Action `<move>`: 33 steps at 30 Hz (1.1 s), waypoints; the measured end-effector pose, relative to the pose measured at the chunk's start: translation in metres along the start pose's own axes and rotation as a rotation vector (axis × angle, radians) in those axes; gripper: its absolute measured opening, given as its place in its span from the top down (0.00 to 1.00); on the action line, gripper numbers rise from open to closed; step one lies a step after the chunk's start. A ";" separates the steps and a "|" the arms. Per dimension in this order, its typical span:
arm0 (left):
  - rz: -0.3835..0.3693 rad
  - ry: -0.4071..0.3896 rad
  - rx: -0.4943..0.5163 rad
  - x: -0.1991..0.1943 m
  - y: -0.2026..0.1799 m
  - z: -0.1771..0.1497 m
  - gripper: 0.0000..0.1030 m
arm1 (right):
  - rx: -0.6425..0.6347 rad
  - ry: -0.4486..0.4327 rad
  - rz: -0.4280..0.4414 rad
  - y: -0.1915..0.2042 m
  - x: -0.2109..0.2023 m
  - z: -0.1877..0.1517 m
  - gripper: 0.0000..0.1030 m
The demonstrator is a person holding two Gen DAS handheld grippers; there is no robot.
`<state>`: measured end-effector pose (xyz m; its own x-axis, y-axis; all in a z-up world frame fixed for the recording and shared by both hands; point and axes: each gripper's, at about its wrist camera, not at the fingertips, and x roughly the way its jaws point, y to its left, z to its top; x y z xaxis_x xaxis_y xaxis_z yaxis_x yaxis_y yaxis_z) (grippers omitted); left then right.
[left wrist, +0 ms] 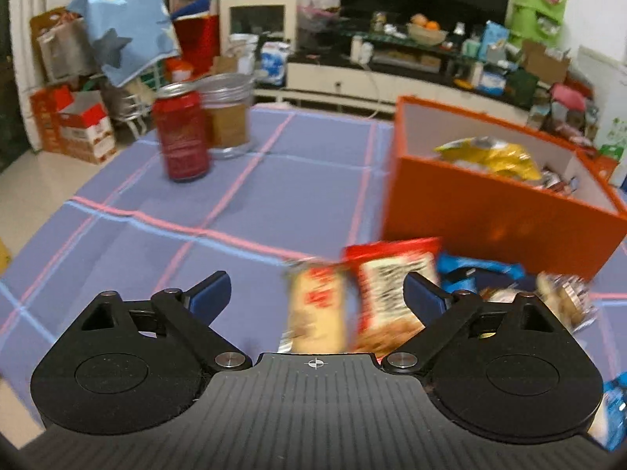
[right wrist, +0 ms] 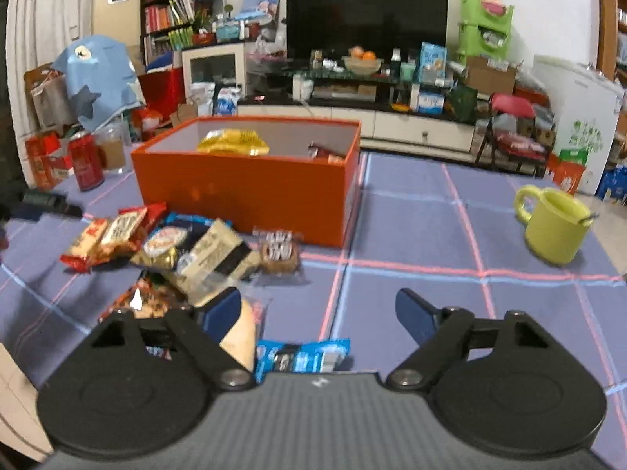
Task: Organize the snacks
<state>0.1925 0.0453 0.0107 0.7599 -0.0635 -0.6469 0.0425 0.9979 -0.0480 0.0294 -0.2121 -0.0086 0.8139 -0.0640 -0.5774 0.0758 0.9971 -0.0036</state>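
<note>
Indoors, on a table spread with a purple checked tablecloth (right wrist: 411, 211), two hand-held grippers hover over a scatter of snack packets.

Seen from its own camera, the left gripper (left wrist: 315, 293) has its blue-padded jaws spread wide with nothing clamped. Between them and just below lie two packets side by side: a cream-and-red packet (left wrist: 315, 305) and a red-and-white packet (left wrist: 386, 293) with dark printed characters too blurred to read. Neither pad presses on them. Ahead and to its right stands an open orange box (left wrist: 490, 211) holding a yellow crisp bag (left wrist: 490, 154). Ahead and to its left stands a red drink can (left wrist: 182, 137); its label cannot be read. Just behind the can is a clear lidded cup (left wrist: 227, 117) of brownish drink.

The right gripper (right wrist: 317, 309) also stands wide open and holds nothing. Just beneath it, near its body, lies a blue wrapped snack (right wrist: 301, 354) with white lettering, illegible. Its left pad overlaps a pale tan packet (right wrist: 243, 333); whether it touches it I cannot tell. Ahead and to its left the pile continues: a cream packet with a black band (right wrist: 219, 254), a dark blue packet with a round emblem (right wrist: 166, 241), and a clear-wrapped round biscuit (right wrist: 280, 252) in front of the orange box. Ahead to its right, well apart, sits a lime-green mug (right wrist: 556, 227).

No brand name is readable anywhere.
</note>
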 end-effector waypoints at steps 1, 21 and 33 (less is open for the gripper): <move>-0.017 0.001 0.002 0.003 -0.007 0.001 0.26 | -0.005 0.003 -0.007 0.001 0.002 -0.004 0.17; -0.021 0.060 -0.014 0.031 -0.024 0.008 0.26 | -0.004 0.095 -0.022 0.011 0.017 -0.028 0.17; -0.011 0.080 0.040 0.037 -0.035 -0.001 0.27 | -0.018 0.153 -0.018 0.019 0.026 -0.034 0.24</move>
<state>0.2187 0.0080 -0.0125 0.7050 -0.0730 -0.7055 0.0776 0.9967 -0.0256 0.0326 -0.1933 -0.0517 0.7151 -0.0760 -0.6949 0.0783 0.9965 -0.0284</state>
